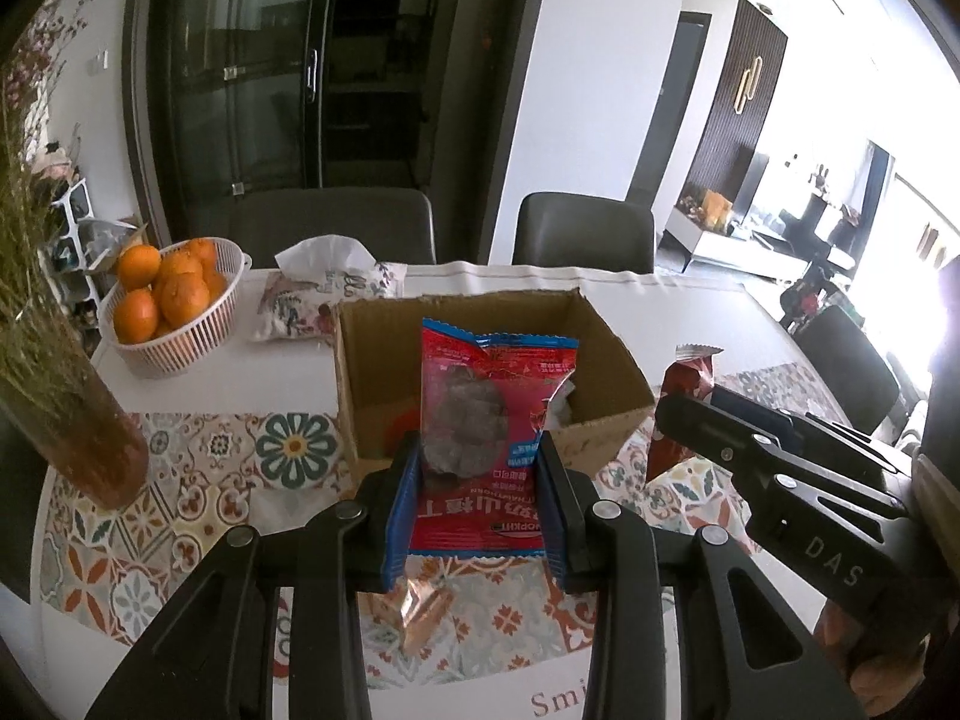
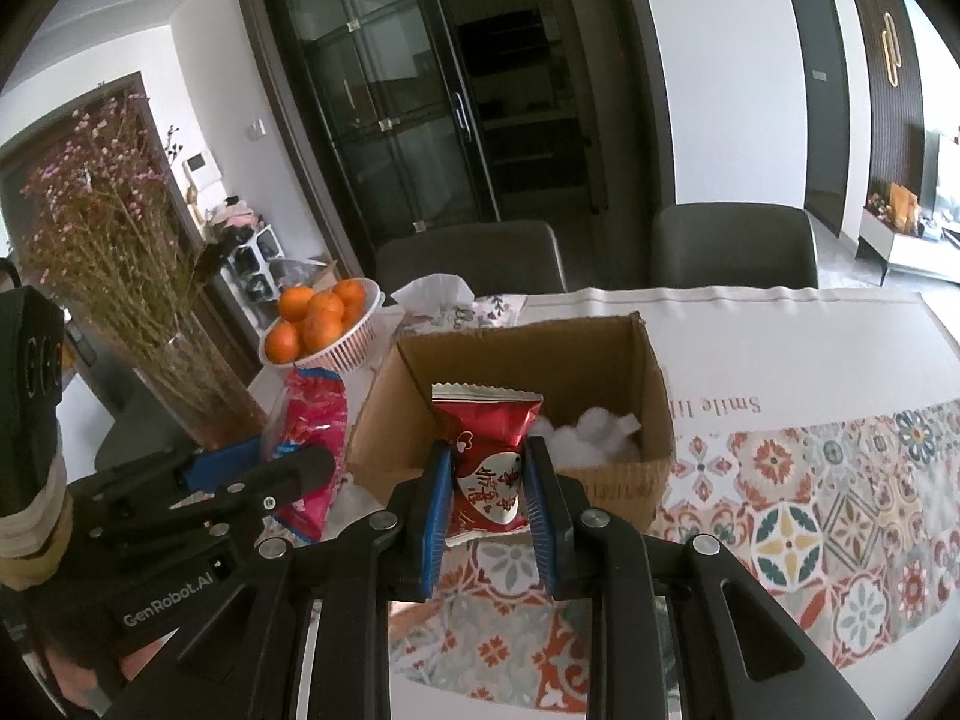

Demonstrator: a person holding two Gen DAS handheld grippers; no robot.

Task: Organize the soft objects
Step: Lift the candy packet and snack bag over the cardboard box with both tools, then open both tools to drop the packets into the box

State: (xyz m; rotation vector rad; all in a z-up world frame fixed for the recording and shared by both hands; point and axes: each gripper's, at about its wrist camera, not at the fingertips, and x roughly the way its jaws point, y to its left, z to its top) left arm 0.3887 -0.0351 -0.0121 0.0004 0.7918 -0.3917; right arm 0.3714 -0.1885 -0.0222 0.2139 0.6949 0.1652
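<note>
My left gripper [image 1: 480,480] is shut on a red snack packet with a clear window [image 1: 489,414] and holds it upright just in front of the open cardboard box [image 1: 600,324]. My right gripper [image 2: 489,480] is shut on a dark red foil snack bag [image 2: 486,468], also upright at the box's near wall [image 2: 624,480]. White cotton balls [image 2: 594,438] lie inside the box. The foil bag shows at the right of the left wrist view [image 1: 684,396]; the red packet shows at the left of the right wrist view [image 2: 312,450].
A white basket of oranges [image 1: 174,306] and a tissue pack [image 1: 324,294] stand behind the box at the left. A vase of dried flowers [image 1: 66,396] is at the near left. A small foil wrapper [image 1: 414,612] lies under the left gripper. Two chairs stand beyond the table.
</note>
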